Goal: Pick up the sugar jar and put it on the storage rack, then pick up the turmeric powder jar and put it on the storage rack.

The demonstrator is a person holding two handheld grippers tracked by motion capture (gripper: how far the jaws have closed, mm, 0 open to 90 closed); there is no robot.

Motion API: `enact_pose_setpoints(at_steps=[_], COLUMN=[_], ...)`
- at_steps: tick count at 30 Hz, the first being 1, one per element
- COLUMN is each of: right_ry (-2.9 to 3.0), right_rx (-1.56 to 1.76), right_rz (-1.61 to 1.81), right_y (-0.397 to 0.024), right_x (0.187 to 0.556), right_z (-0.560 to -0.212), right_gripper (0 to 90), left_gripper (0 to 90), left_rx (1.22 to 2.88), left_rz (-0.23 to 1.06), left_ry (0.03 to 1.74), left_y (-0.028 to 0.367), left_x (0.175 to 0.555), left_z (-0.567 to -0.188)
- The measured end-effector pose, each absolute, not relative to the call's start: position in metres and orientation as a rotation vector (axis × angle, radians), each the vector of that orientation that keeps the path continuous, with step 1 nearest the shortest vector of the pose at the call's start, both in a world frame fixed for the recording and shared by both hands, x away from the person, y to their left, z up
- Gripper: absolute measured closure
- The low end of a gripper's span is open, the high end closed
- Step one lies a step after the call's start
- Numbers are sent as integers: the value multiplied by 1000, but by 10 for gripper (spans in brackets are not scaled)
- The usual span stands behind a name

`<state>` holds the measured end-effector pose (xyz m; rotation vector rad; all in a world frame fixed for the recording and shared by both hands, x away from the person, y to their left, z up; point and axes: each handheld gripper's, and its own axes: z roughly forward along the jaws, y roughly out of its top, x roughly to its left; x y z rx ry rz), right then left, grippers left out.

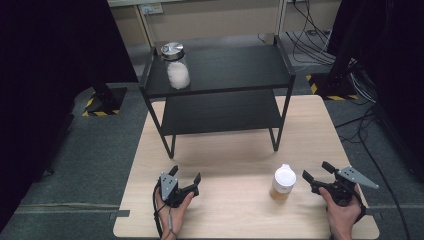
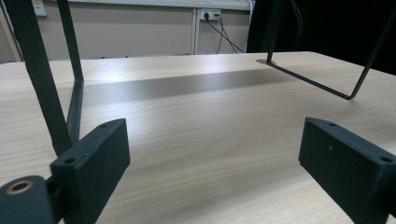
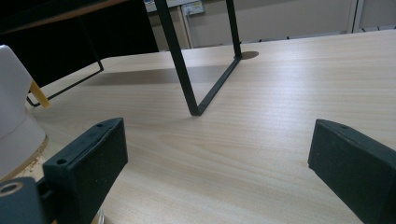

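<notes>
Low and right of centre on the pale woodgrain tabletop (image 1: 235, 165), a white-lidded jar (image 1: 283, 182) of seemingly amber contents stands between the wide-open, empty left gripper (image 1: 186, 179) and right gripper (image 1: 317, 171).

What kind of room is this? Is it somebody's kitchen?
Probably not a kitchen; it looks like a lab or workshop. A plain wooden table stands on grey carpet, loose cables trail over the floor, and black stands have yellow-striped bases.

I count 2 jars: 1 steel-lidded jar (image 1: 175, 66) upper left, 1 white-capped jar (image 1: 283, 182) lower right, plus 1 rack (image 1: 220, 90), apparently 2-shelved.
</notes>
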<state>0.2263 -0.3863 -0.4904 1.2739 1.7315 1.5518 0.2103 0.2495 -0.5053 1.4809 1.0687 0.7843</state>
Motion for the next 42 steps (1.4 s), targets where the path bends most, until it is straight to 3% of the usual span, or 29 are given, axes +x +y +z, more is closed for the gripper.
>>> enact_pose_setpoints(at_steps=[42], right_ry=[1812], right_rx=[1177], right_rz=[1597], right_y=[-389], right_x=[217], right_z=[-486], right_gripper=[54], left_gripper=[81], left_rx=[1480], left_rz=[776], left_ry=[1056], left_y=[250], left_x=[212], left_z=[-506])
